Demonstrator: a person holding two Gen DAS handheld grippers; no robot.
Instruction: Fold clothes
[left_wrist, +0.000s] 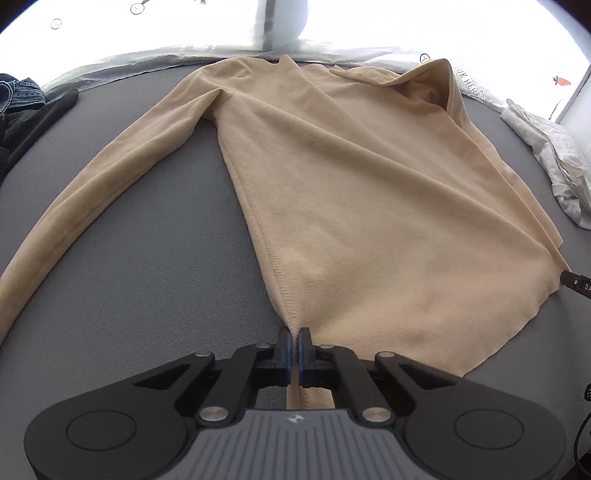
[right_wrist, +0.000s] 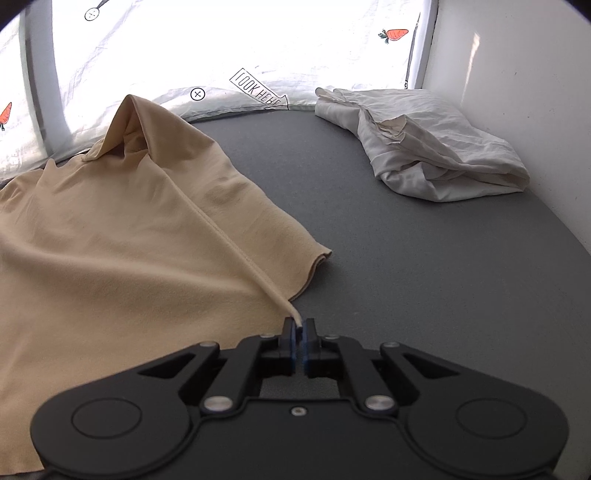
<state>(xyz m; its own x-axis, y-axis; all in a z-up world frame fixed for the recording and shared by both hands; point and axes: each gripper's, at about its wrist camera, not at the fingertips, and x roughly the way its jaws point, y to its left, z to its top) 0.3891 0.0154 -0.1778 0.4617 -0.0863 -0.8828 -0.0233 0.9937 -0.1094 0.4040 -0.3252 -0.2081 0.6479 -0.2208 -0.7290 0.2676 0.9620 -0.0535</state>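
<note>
A tan long-sleeved top (left_wrist: 351, 192) lies spread on the grey mattress (left_wrist: 147, 266), neck end far away. My left gripper (left_wrist: 294, 338) is shut on the hem's left corner, at the side seam. One long sleeve (left_wrist: 110, 177) trails off to the left. In the right wrist view my right gripper (right_wrist: 299, 326) is shut on the hem's right corner, and the tan top (right_wrist: 110, 229) stretches away leftward from it. The far right shoulder (right_wrist: 129, 110) is pulled up into a peak. The right gripper's tip (left_wrist: 576, 282) shows at the left view's right edge.
A crumpled white cloth (right_wrist: 424, 147) lies at the far right by a white wall (right_wrist: 517, 92). Dark clothes (left_wrist: 22, 107) are piled at the far left. A bright printed sheet (right_wrist: 258, 88) runs along the mattress's back edge. Bare grey mattress (right_wrist: 406, 277) lies right of the top.
</note>
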